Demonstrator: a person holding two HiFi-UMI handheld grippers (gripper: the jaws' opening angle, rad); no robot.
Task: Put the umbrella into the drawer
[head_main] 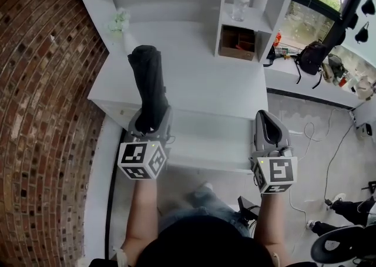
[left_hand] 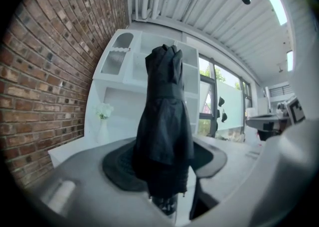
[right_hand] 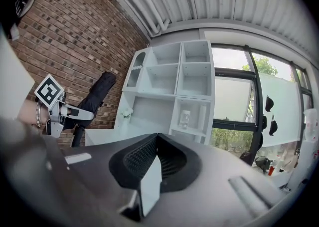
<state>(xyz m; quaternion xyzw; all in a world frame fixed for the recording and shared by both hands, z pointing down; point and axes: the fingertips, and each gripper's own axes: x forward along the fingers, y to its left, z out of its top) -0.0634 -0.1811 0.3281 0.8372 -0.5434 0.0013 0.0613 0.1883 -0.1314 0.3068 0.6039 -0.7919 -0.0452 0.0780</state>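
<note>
The left gripper [head_main: 151, 125] clamps a folded black umbrella [head_main: 148, 78], its fabric limp and creased, near the white desk [head_main: 211, 93]'s front-left corner. The right gripper [head_main: 268, 122]'s ribbed pads meet, empty.

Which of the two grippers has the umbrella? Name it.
The left gripper: its jaws clamp the folded black umbrella; the right gripper is shut on nothing.
</note>
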